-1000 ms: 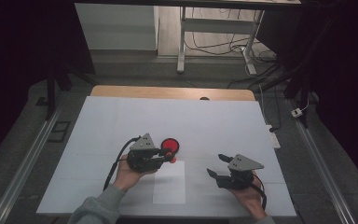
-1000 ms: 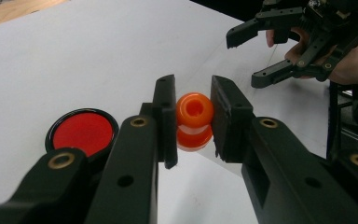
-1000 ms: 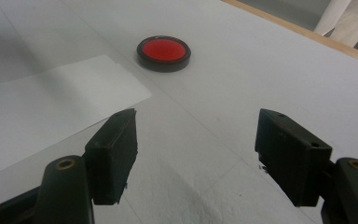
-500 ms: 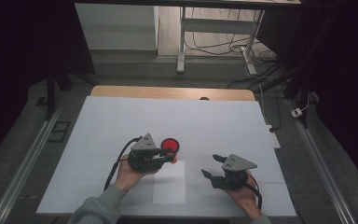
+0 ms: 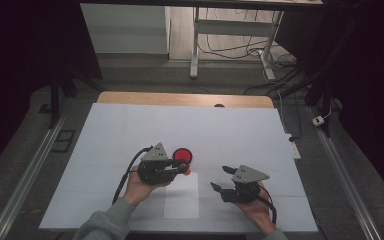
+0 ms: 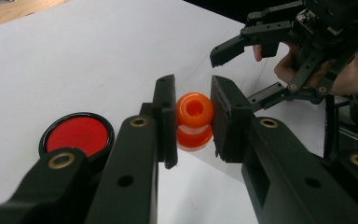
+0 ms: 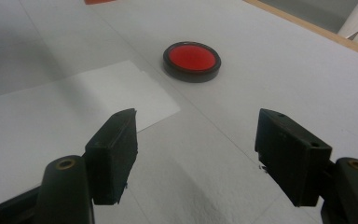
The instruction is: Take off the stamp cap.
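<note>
Orange and round, a little spool (image 6: 194, 120) sits pinched in the left gripper (image 6: 194, 122), near the middle of the white surface (image 5: 130, 130). I think it is held still like this so the other hand can help. At about 12 o'clock from that gripper lies a red disc (image 5: 182, 154) in a black ring, flat and just beside it. At 4 o'clock waits the right gripper (image 5: 222, 178), spread wide with nothing in it, maybe ready to take the spool.
</note>
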`<move>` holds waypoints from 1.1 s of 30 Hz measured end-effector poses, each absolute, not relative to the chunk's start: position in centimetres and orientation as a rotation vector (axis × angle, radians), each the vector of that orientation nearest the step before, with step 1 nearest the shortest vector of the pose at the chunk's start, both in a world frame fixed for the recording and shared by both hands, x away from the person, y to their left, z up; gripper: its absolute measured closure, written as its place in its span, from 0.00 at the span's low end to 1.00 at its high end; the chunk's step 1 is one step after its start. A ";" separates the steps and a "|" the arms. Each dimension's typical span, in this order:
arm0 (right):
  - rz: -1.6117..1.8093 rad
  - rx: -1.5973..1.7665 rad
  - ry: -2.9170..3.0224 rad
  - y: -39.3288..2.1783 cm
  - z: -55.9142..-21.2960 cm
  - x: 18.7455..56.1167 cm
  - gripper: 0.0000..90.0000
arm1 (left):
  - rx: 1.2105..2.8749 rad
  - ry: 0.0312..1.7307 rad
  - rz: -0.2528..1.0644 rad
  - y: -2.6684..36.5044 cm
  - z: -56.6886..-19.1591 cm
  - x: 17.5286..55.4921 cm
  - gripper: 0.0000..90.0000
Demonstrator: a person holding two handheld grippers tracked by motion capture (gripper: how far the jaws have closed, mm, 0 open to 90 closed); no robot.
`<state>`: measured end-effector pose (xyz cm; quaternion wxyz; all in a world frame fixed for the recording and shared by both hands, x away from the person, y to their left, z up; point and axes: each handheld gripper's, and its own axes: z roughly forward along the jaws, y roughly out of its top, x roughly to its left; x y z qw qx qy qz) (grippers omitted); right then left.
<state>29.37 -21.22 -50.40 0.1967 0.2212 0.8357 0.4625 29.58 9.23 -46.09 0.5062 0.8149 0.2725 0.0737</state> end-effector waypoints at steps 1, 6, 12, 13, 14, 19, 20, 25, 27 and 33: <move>1.300 0.616 2.341 -21.1 -50.4 29.4 0.32 | 1.965 0.657 0.178 9.2 -46.1 29.6 0.80; 1.296 0.604 2.351 -20.5 -50.5 29.3 0.32 | 1.966 0.655 0.179 9.2 -46.1 29.5 0.80; 1.316 0.583 2.371 -19.4 -50.6 29.3 0.32 | 1.970 0.651 0.175 9.0 -46.1 29.5 0.80; 1.318 0.578 2.374 -19.2 -50.6 29.3 0.32 | 1.971 0.650 0.174 8.9 -46.1 29.5 0.80; 1.312 0.573 2.377 -19.1 -50.6 29.3 0.32 | 1.971 0.651 0.173 8.9 -46.1 29.5 0.80; 1.325 0.559 2.386 -18.4 -50.6 29.3 0.32 | 1.972 0.650 0.173 8.9 -46.2 29.5 0.80; 1.329 0.562 2.388 -18.3 -50.6 29.3 0.32 | 1.973 0.651 0.172 8.9 -46.2 29.6 0.80; 1.346 0.554 2.391 -17.8 -50.6 29.3 0.32 | 1.979 0.649 0.165 8.7 -46.3 29.5 0.80; 1.352 0.549 2.392 -17.5 -50.6 29.3 0.32 | 1.982 0.647 0.164 8.6 -46.3 29.5 0.80; 1.350 0.543 2.396 -17.0 -50.5 29.3 0.32 | 1.983 0.645 0.162 8.6 -46.4 29.6 0.80</move>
